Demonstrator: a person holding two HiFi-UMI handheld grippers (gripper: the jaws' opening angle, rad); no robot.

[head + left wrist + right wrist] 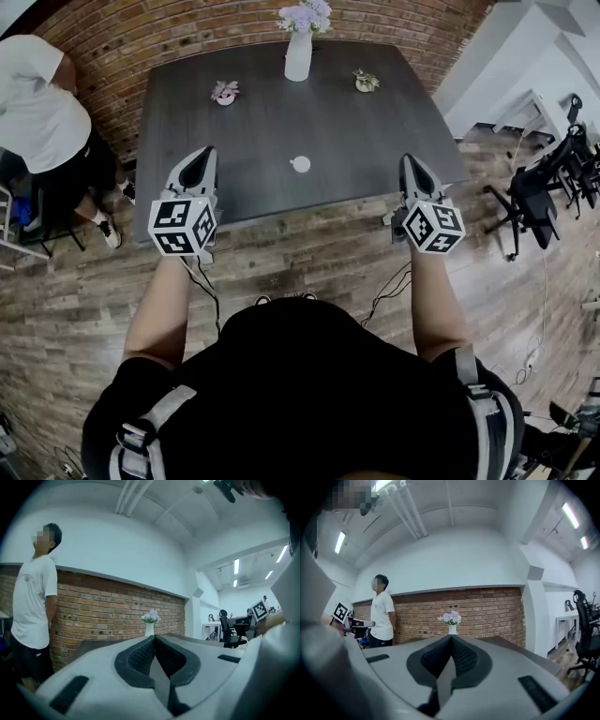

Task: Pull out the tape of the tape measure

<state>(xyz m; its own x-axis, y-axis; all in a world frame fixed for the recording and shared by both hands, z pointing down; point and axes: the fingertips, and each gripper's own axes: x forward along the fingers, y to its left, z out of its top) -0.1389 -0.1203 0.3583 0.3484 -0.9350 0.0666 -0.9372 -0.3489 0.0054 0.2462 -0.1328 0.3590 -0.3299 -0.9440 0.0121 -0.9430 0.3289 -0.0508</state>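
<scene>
A small round white tape measure (300,164) lies on the dark table (253,122), near its front middle. My left gripper (198,165) hovers over the table's front left edge, jaws shut with nothing between them. My right gripper (410,169) hovers at the front right edge, also shut and empty. Both stand well apart from the tape measure, one on each side. In the left gripper view the shut jaw tips (154,638) point level toward the brick wall; in the right gripper view the tips (451,636) do the same. The tape measure is hidden in both gripper views.
A white vase with lilac flowers (300,42) stands at the table's back middle, with two small ornaments (225,92) (365,82) beside it. A person in a white shirt (37,103) stands left of the table. Office chairs (539,192) stand at the right.
</scene>
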